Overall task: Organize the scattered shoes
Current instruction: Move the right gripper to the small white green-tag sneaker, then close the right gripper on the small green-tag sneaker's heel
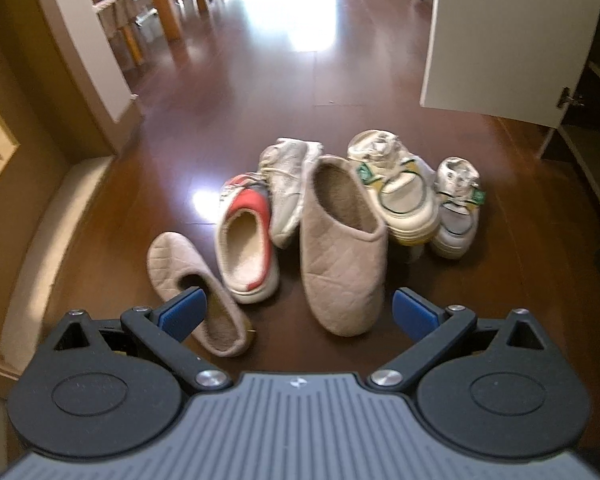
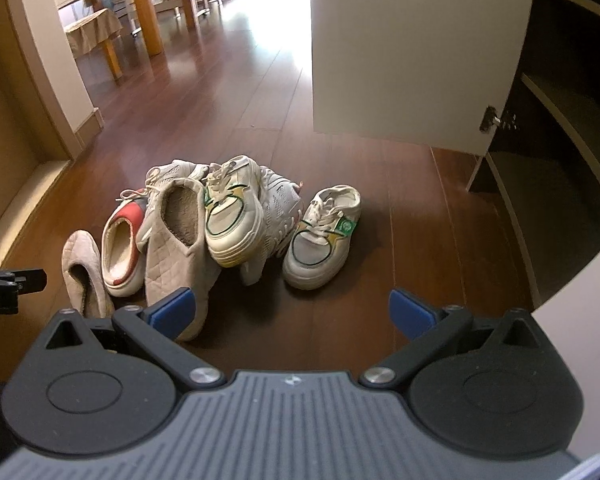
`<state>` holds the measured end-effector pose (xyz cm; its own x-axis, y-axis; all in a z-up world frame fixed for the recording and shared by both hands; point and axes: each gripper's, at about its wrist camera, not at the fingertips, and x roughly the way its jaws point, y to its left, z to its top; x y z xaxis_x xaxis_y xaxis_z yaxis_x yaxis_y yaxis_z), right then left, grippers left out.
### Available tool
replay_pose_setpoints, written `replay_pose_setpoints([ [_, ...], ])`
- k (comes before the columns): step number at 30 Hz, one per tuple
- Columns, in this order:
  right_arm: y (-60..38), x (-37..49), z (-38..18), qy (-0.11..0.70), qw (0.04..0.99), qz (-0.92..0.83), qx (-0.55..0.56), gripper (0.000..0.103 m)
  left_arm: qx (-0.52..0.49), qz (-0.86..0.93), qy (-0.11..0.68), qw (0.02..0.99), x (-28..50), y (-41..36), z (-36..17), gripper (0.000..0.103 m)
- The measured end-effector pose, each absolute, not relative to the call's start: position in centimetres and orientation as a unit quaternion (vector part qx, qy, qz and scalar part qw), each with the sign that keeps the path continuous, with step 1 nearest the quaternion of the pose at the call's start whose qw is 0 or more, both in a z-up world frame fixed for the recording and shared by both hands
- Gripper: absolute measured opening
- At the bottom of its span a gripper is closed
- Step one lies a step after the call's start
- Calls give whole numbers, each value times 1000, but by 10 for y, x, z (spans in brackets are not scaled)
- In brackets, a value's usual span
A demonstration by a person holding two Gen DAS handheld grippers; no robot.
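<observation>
A heap of shoes lies on the wooden floor. In the left wrist view I see a small beige slipper (image 1: 196, 292), a red-and-white slipper (image 1: 246, 248), a large beige quilted slipper (image 1: 342, 256), a white mesh sneaker (image 1: 288, 188) and two white-green sneakers (image 1: 400, 196) (image 1: 458, 208). My left gripper (image 1: 300, 314) is open above the near slippers, holding nothing. In the right wrist view my right gripper (image 2: 294, 312) is open too, short of the heap; the large slipper (image 2: 178, 256) leans by its left finger, and one white-green sneaker (image 2: 324, 236) stands apart on the right.
An open white cabinet door (image 2: 412, 52) stands beyond the shoes, with dark shelves (image 2: 560, 168) to the right. A wall corner (image 1: 100, 60) and a step are at the left. Wooden table legs (image 2: 148, 12) and a bench stand far back. The left gripper's edge (image 2: 4, 284) shows at the left.
</observation>
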<state>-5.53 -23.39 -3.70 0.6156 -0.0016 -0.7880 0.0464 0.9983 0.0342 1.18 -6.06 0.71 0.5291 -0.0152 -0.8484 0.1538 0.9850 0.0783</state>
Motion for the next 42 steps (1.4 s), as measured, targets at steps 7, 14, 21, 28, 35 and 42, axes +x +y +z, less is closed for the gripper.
replay_pose_setpoints([
  [7,-264,-24,-42,436,899,-10,32,102,83,-44,493,865,19,-59,-8,101],
  [14,-279,13,-88,447,894,-19,24,102,70,-37,510,857,31,-53,-15,101],
  [21,-291,51,-150,473,880,-21,42,95,79,-43,533,841,41,-51,-31,101],
  [28,-304,114,-234,489,865,-58,101,67,73,-25,547,834,60,-45,-47,101],
  [35,-322,167,-279,451,867,-94,192,51,74,-14,569,819,72,-37,-65,101],
  [42,-318,193,-304,438,864,-138,205,53,67,-10,582,811,78,-29,-76,101],
])
